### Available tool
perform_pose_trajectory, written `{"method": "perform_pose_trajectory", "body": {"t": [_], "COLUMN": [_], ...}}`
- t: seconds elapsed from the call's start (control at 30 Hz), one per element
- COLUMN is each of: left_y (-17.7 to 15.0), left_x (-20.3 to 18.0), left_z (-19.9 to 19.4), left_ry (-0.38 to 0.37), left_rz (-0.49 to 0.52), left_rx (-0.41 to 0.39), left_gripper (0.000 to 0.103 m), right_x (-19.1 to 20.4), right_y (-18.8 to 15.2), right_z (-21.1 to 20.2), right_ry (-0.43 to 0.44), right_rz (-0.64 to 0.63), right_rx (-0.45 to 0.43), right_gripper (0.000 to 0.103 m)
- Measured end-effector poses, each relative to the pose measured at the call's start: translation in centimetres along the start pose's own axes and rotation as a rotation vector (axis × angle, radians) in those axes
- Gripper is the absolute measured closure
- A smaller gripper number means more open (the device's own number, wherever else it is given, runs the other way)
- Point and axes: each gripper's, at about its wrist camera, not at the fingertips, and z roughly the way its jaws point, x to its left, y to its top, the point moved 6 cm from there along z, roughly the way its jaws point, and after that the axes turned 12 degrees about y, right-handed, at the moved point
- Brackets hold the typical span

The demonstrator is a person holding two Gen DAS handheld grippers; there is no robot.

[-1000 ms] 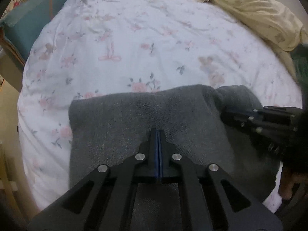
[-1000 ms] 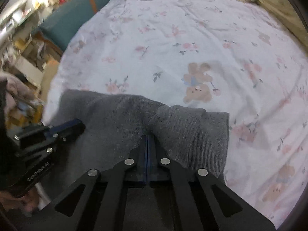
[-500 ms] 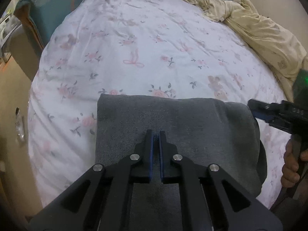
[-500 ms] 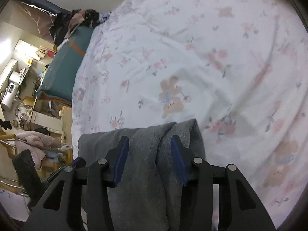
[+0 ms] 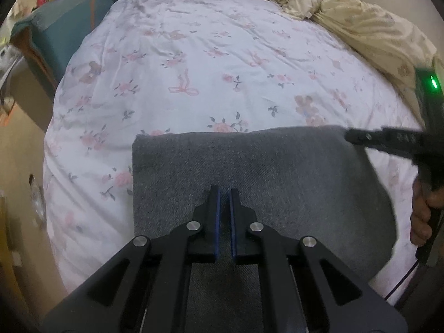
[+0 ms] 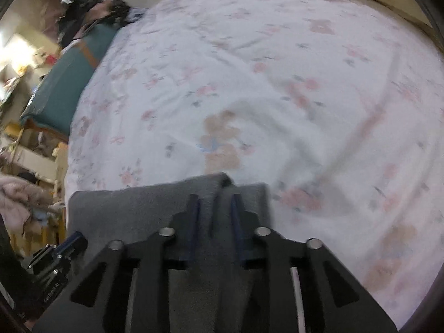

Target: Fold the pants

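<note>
A: Where are the pants to be found?

B: They are laid as a grey folded block on the near part of the bed, close to its front edge.

A: How are the grippers held?

B: The left gripper is seen over the middle of the cloth with its pads nearly together and nothing caught between them. The right gripper is set over the right end, where a raised ridge of cloth stands between its pads; its jaws are closing, but a firm pinch cannot be made out.

A: How is the step best done?

B: The ridge should probably be caught whole, all layers, and smoothed flat.

A: And room?

B: Open sheet is left beyond; the yellow blanket and green cushion are well apart.
</note>
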Motion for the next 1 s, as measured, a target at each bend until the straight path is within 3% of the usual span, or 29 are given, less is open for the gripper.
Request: {"method": "perform_pose_trajectory", "body": {"t": [0.03, 0.1, 0.13, 0.17, 0.2, 0.23, 0.4, 0.47, 0.6, 0.63, 0.7, 0.73, 0.77, 0.8, 0.87, 1.0], "left_y": [0.2, 0.8, 1.0, 1.2, 1.2, 1.2, -2.8, -4.0, -4.8, -5.1, -5.2, -5.0, -4.7, -4.3, -3.6, -1.3], "left_x": [0.4, 2.2, 3.1, 4.1, 5.4, 6.1, 8.4, 8.0, 5.9, 5.8, 5.8, 5.7, 5.4, 5.3, 5.1, 5.1], "left_z": [-0.5, -1.7, -2.0, -2.2, -2.1, -1.8, 4.2, 5.0, 5.1, 5.3, 5.3, 5.0, 4.4, 3.4, 1.6, -2.6], "left_ry": [-0.014, -0.031, -0.023, -0.007, 0.008, 0.007, -0.124, -0.204, -0.288, -0.315, -0.347, -0.352, -0.346, -0.317, -0.298, -0.314], "left_rz": [-0.032, -0.113, -0.143, -0.172, -0.210, -0.230, -0.395, -0.425, -0.338, -0.358, -0.385, -0.373, -0.348, -0.311, -0.289, -0.255], "left_rx": [-0.003, -0.027, -0.034, -0.035, -0.032, -0.020, 0.274, 0.315, 0.346, 0.356, 0.369, 0.368, 0.355, 0.323, 0.282, 0.209], "left_gripper": [0.095, 0.075, 0.044, 0.016, 0.008, 0.003, 0.005, 0.006, 0.021, 0.027, 0.040, 0.054, 0.068, 0.075, 0.078, 0.080], "right_x": [0.2, 0.6, 0.7, 0.6, 0.1, -0.7, -2.9, -2.7, -0.5, 0.0, 0.6, 0.9, 1.4, 2.0, 3.0, 5.2], "right_y": [0.0, -0.1, -0.2, -0.5, -1.1, -1.8, -5.3, -6.9, -8.2, -8.2, -8.4, -8.5, -8.5, -8.4, -7.9, -6.2], "right_z": [-1.2, -3.2, -3.9, -4.6, -5.1, -5.3, -1.8, 0.2, 2.0, 2.3, 2.3, 2.3, 1.9, 1.3, 0.1, -4.0], "right_ry": [0.000, 0.022, 0.052, 0.089, 0.105, 0.117, 0.163, 0.183, 0.179, 0.178, 0.182, 0.187, 0.182, 0.181, 0.197, 0.292], "right_rz": [-0.007, -0.020, -0.019, -0.006, 0.026, 0.068, 0.206, 0.213, 0.098, 0.070, 0.047, 0.037, 0.008, -0.025, -0.063, -0.096], "right_rx": [-0.014, -0.026, -0.027, -0.022, -0.013, -0.008, 0.128, 0.204, 0.237, 0.233, 0.213, 0.210, 0.196, 0.186, 0.174, 0.078], "right_gripper": [0.078, 0.068, 0.059, 0.031, 0.013, 0.011, 0.011, 0.017, 0.021, 0.021, 0.039, 0.046, 0.062, 0.071, 0.077, 0.079]}}
